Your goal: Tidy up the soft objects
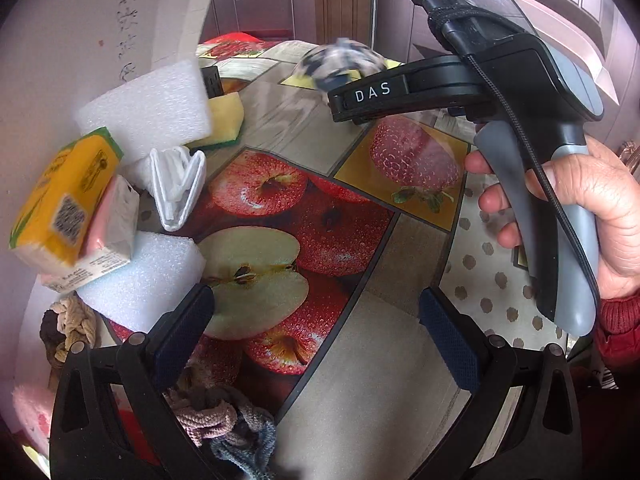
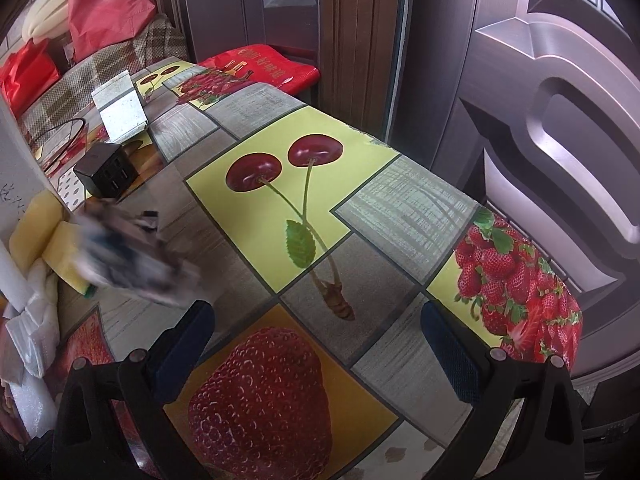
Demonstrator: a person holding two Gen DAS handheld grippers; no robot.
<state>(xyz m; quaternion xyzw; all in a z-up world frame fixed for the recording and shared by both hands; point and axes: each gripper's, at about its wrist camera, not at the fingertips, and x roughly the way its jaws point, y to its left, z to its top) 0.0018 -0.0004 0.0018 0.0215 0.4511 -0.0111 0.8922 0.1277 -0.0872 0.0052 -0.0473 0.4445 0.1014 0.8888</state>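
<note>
A blurred black-and-white cloth point(image 1: 340, 62) is in mid-air or tumbling above the table past the right gripper's body point(image 1: 472, 80); in the right wrist view it point(image 2: 132, 256) is a blur left of my fingers. My right gripper point(image 2: 318, 340) is open and empty over the fruit-print tablecloth point(image 2: 280, 208). My left gripper point(image 1: 316, 332) is open and empty above the apple print. Left of it lie white foam blocks point(image 1: 148, 108), a yellow tissue pack point(image 1: 64, 200), a pink pack point(image 1: 108, 236), a yellow-green sponge point(image 1: 226, 122) and knitted cloths point(image 1: 224, 420).
A black charger cube point(image 2: 105, 174) and a grey folded card point(image 2: 120, 106) stand at the far left of the table. A white panel point(image 1: 80, 20) borders the pile. Doors point(image 2: 540, 120) stand close behind the table edge. Red bags point(image 2: 108, 4) lie beyond.
</note>
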